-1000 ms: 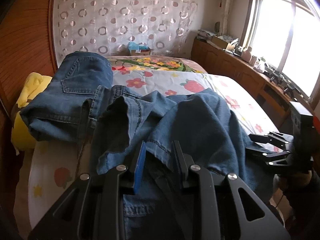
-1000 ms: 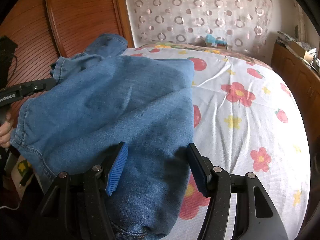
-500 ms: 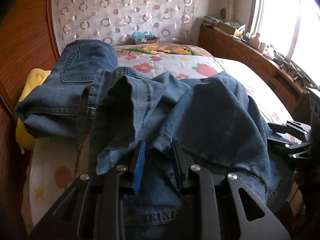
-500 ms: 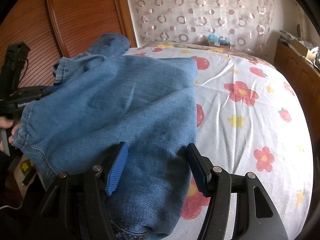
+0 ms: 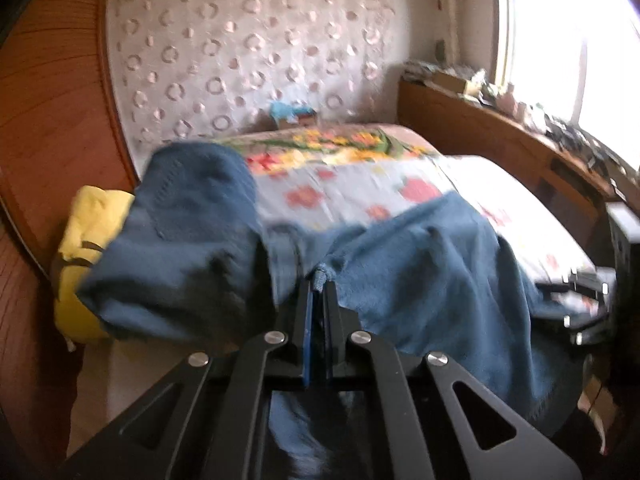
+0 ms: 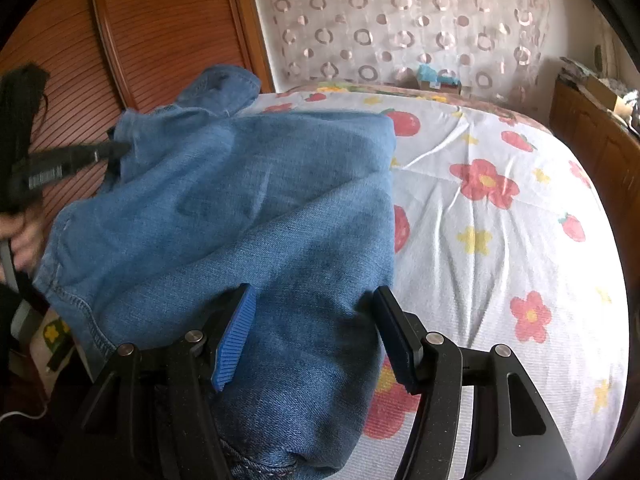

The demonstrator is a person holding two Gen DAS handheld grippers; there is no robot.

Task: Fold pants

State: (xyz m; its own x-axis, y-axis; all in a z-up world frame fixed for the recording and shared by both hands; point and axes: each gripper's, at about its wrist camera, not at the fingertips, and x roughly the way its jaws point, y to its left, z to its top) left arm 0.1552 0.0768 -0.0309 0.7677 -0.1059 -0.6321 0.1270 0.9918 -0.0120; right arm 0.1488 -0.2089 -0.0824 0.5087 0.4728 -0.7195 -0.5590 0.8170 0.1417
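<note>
Broadly, a flowered bed [image 6: 500, 240] with the pants [image 6: 240, 208] heaped on its near left part, one hemmed end hanging off the near edge, the far end bunched toward the wooden headboard [image 6: 160, 32]. Beside the heap, a yellow bundle [image 5: 84, 264] against the wood.

Left gripper [image 5: 318, 284]: jaws just closed, now clamped on a hemmed fold of the denim at the fingertips, the cloth tented from that pinch. Right gripper [image 6: 312, 320]: jaws standing wide apart over the near part of the pants, denim lying between the pads but not pressed; holding nothing.

Likely step in hand: lifting the pinched edge to carry it across for a fold. To do it well:
- Keep the left pinch firm and lift slowly; a thin bite on a hem may slip under the weight of denim.
- Bring the right jaws down onto the matching edge and close before pulling, so both corners travel together.
- Draw the cloth taut between the two grips, then lay it flat on the open sheet, edges aligned.
- Mind the overhanging hem; likely to drag the pile off the bed.
</note>
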